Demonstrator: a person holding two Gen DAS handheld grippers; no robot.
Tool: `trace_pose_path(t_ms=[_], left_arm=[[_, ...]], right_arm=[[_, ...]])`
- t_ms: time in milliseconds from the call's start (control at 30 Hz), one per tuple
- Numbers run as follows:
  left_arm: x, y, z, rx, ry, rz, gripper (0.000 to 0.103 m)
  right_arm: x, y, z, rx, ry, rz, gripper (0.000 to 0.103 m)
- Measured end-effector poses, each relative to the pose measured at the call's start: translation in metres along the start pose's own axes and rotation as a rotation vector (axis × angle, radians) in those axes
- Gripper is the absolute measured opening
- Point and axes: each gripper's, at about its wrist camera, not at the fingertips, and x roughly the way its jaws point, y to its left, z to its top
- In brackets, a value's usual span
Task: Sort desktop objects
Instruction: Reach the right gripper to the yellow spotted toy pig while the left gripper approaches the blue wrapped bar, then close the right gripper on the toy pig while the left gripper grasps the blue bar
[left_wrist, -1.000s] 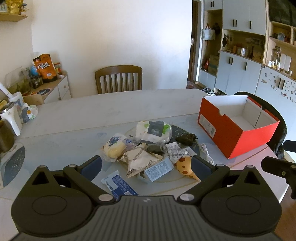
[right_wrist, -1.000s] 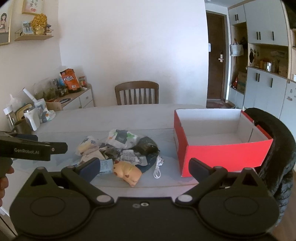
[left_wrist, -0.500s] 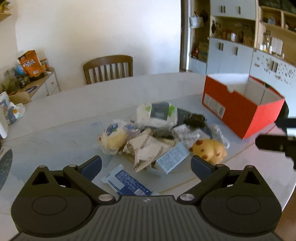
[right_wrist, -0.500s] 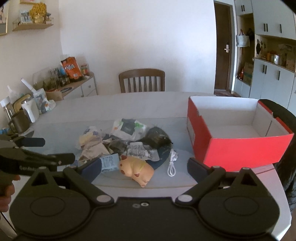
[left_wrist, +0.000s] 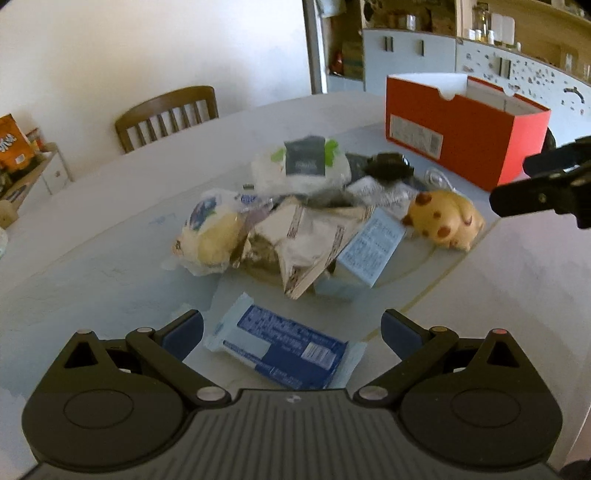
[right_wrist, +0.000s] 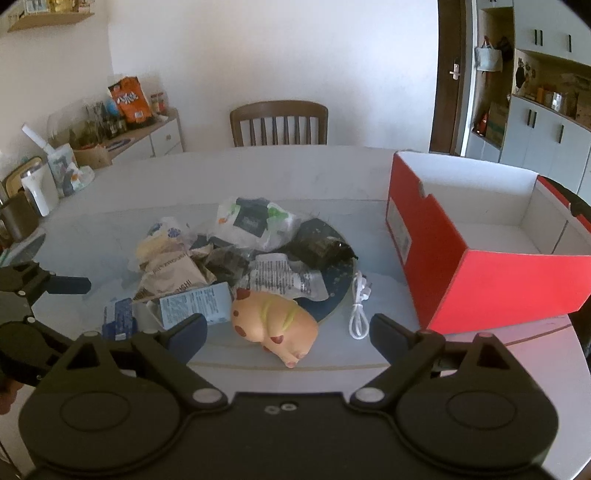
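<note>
Counter (right_wrist: 325, 173): your clutter sat beside the red box (right_wrist: 480, 280).
Left claw (left_wrist: 291, 330): you held it released over the blue packet (left_wrist: 284, 349).
Right claw (right_wrist: 288, 332): closing, toy pig (right_wrist: 275, 325) ungripped between its jaws.

Glossy crinkled plastic wrappers (left_wrist: 306, 243) heap on a smooth pale tabletop (right_wrist: 258, 177); beyond the claw, a matt red cardboard box (right_wrist: 480, 273).

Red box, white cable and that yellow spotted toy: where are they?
Red box (right_wrist: 491, 284), right wrist view, near red wall.
White cable (right_wrist: 359, 310), right wrist view, coiled middle.
Yellow spotted toy (left_wrist: 445, 218), left wrist view, its back.
</note>
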Motion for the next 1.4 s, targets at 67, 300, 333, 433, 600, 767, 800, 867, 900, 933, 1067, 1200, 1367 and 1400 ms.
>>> trace_pose_path(t_ms=[67,300,333,433,600,767,800,867,900,933,1067,1200,1367,1400], left_arm=[[0.004,0.005,-0.003,0.004,0.011,-0.012,0.103],[0.02,0.013,-0.006,0.022,0.035,-0.033,0.103],[0.022,0.014,-0.005,0.022,0.036,-0.038,0.103],[0.027,0.018,-0.006,0.01,0.044,-0.058,0.103],[0.03,0.022,-0.007,-0.01,0.043,-0.081,0.102],[0.031,0.025,-0.008,-0.031,0.048,-0.091,0.102],[0.03,0.025,-0.008,-0.033,0.049,-0.089,0.101],[0.029,0.027,-0.007,-0.047,0.048,-0.08,0.095],[0.029,0.028,-0.007,-0.053,0.048,-0.076,0.094],[0.029,0.029,-0.007,-0.056,0.048,-0.074,0.091],[0.026,0.033,-0.006,-0.087,0.046,-0.032,0.077],[0.023,0.031,-0.005,-0.108,0.039,0.026,0.064],[0.022,0.027,-0.004,-0.093,0.035,0.038,0.052],[0.021,0.027,-0.004,-0.092,0.035,0.037,0.05]], right_arm=[[0.007,0.003,0.001,-0.009,0.014,-0.009,0.095],[0.039,0.005,-0.001,-0.03,0.069,-0.056,0.095],[0.043,0.005,-0.001,-0.026,0.075,-0.06,0.095],[0.051,0.005,0.0,-0.024,0.087,-0.06,0.095],[0.062,0.011,0.001,-0.059,0.107,-0.057,0.092],[0.068,0.015,0.004,-0.073,0.116,-0.062,0.086],[0.069,0.015,0.004,-0.077,0.119,-0.065,0.083],[0.071,0.016,0.006,-0.082,0.124,-0.061,0.077],[0.071,0.016,0.006,-0.083,0.126,-0.061,0.073],[0.072,0.016,0.007,-0.084,0.128,-0.065,0.071],[0.073,0.016,0.009,-0.083,0.133,-0.08,0.058],[0.073,0.017,0.01,-0.097,0.137,-0.089,0.055],[0.071,0.017,0.012,-0.088,0.136,-0.101,0.052],[0.071,0.017,0.012,-0.086,0.135,-0.1,0.051]])
